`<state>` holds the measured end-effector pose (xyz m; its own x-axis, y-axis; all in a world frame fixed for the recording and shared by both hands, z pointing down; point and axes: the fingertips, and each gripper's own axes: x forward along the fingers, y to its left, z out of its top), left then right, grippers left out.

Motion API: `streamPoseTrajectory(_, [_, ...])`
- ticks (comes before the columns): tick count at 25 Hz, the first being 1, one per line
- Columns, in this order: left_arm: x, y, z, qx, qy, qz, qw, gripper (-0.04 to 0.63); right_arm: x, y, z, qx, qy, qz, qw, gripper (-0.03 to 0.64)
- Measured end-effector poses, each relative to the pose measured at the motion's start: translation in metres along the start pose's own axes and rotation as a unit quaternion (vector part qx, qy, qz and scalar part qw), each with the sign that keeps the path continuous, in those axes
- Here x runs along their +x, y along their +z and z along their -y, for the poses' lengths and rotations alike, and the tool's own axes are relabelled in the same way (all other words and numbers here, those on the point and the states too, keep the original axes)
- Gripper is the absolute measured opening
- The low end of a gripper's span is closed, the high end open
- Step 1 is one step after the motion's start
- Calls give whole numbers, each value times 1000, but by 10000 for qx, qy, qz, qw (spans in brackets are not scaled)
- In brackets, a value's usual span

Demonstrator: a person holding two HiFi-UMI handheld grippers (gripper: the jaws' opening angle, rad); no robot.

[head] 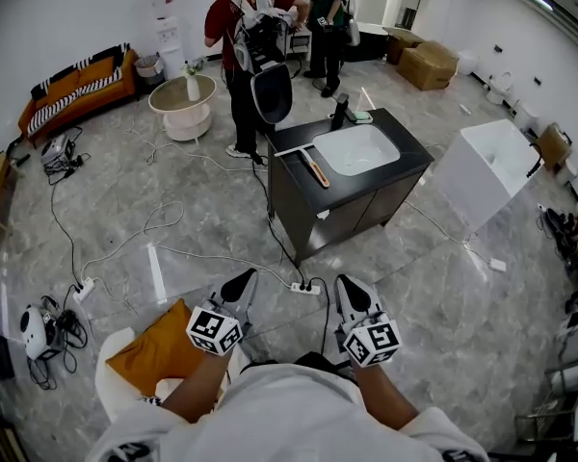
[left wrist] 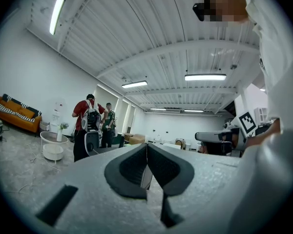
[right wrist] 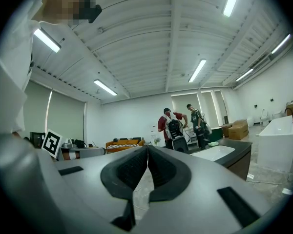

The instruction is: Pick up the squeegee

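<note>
The squeegee [head: 315, 169], orange-handled with a dark blade, lies on the dark vanity counter [head: 296, 144], left of the white sink basin [head: 356, 149]. Both grippers hang close to my body, well short of the vanity. My left gripper [head: 243, 283] is shut with nothing in it, its pads meeting at the tips [left wrist: 147, 148]. My right gripper [head: 350, 290] is also shut and empty [right wrist: 147, 151]. The counter with its basin [right wrist: 216, 152] shows far off in the right gripper view; the squeegee cannot be made out there.
Two people [head: 253, 37] stand behind the vanity. A white cable and power strip [head: 304, 288] lie on the floor just ahead of the grippers. An orange cushion [head: 161, 352] sits at my lower left, a white cabinet [head: 486, 171] to the right, a round white table [head: 182, 104] beyond.
</note>
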<state>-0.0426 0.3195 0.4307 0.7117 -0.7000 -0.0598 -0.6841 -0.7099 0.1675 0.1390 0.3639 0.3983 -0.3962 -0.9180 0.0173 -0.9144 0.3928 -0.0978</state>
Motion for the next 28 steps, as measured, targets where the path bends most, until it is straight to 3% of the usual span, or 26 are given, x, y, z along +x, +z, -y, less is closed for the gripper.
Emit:
streamPoseTrajectory(5, [7, -10, -7, -227, -25, -66, 9997, 15, 1, -4, 10, 39, -162, -141, 9998, 15])
streamPoseTrajectory(14, [30, -19, -34, -318, -5, -241, 9992, 15, 38, -17, 34, 340, -194, -200, 9990, 15])
streamPoseTrajectory(19, [79, -2, -62, -24, -93, -208, 9997, 15, 86, -7, 48, 40, 121, 52, 9999, 15])
streamPoseTrajectory(23, [106, -13, -88, -237, 99, -328, 9991, 15, 125, -22, 80, 380, 21, -186, 9991, 15])
streamPoseTrajectory(28, [164, -4, -107, -261, 96, -337, 9990, 15, 164, -4, 134, 397, -44, -148, 9991, 15])
